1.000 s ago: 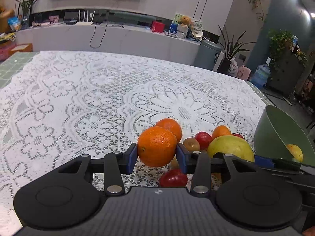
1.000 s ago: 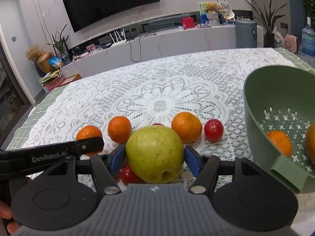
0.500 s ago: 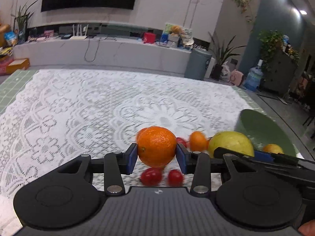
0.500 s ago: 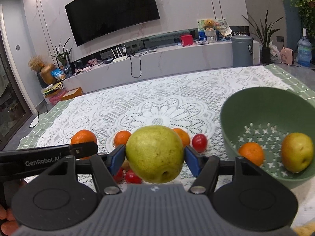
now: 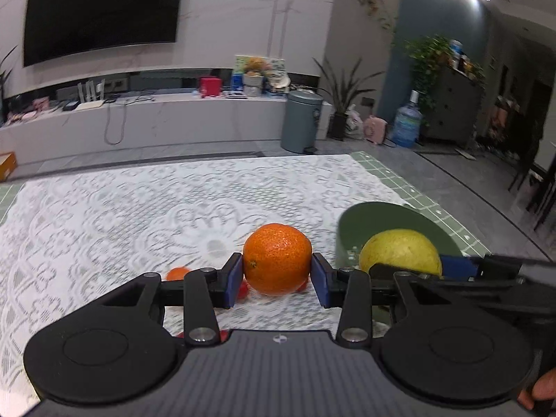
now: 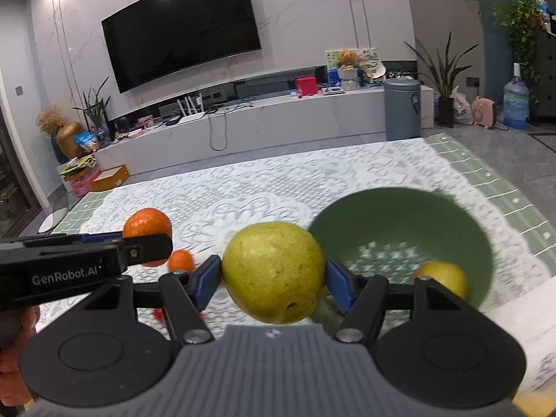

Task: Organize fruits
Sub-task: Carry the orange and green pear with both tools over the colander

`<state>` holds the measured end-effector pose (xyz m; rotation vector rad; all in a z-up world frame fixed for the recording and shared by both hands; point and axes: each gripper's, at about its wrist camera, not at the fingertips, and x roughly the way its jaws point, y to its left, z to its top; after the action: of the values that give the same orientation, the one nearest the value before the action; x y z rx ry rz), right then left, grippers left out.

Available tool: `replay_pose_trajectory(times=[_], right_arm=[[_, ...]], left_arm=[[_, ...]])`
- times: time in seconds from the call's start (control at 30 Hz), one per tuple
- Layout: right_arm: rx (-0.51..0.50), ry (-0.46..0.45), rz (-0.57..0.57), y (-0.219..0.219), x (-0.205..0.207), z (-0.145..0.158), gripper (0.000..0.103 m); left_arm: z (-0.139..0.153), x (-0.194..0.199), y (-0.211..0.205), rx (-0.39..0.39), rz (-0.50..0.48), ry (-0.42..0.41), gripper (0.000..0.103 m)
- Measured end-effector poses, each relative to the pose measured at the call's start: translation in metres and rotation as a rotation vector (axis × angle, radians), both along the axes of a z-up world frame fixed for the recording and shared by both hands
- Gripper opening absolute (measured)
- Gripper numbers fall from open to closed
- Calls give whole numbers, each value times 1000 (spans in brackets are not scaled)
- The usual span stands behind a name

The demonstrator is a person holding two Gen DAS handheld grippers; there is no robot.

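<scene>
The blue fingers (image 5: 233,279) of the left gripper (image 5: 277,279) are clamped on an orange (image 5: 277,264), held clear above the lace cloth (image 5: 104,215). The right gripper (image 6: 272,283) pinches a yellow-green pear (image 6: 273,271) between its pads (image 6: 207,279), also off the table.

White lettering "GenRobot.AI" (image 6: 64,275) reads on the side of the left gripper's black body where it crosses the right wrist view.

A green colander bowl (image 6: 451,219) sits on the cloth just behind and right of the held pear; inside it lies a yellowish fruit (image 6: 443,276), blurred, on the perforated bottom.

On the cloth to the left, a small orange (image 6: 180,260) and bits of red fruit (image 6: 158,313) show, mostly hidden behind the grippers. Beyond the table stand a wall TV (image 6: 180,24), a long low counter (image 6: 278,114), a grey bin (image 6: 402,107) and a water jug (image 6: 516,104).
</scene>
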<state>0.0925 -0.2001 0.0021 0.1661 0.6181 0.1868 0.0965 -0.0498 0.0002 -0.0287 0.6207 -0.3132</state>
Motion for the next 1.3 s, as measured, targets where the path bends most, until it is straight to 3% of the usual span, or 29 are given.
replay_pose_trajectory(times=[0.5,0.9,1.3], right_arm=[[-187,92,52,-79,46,26,63],[-281,233,126,-101,107,-3,63],[-297,328,179,-93,152,-42,63]], left_arm=[[0,42,-80,121,-235,17,47],[-29,70,-134,310,-425,75,47],[-59,95,-152,404,-441,158,47]])
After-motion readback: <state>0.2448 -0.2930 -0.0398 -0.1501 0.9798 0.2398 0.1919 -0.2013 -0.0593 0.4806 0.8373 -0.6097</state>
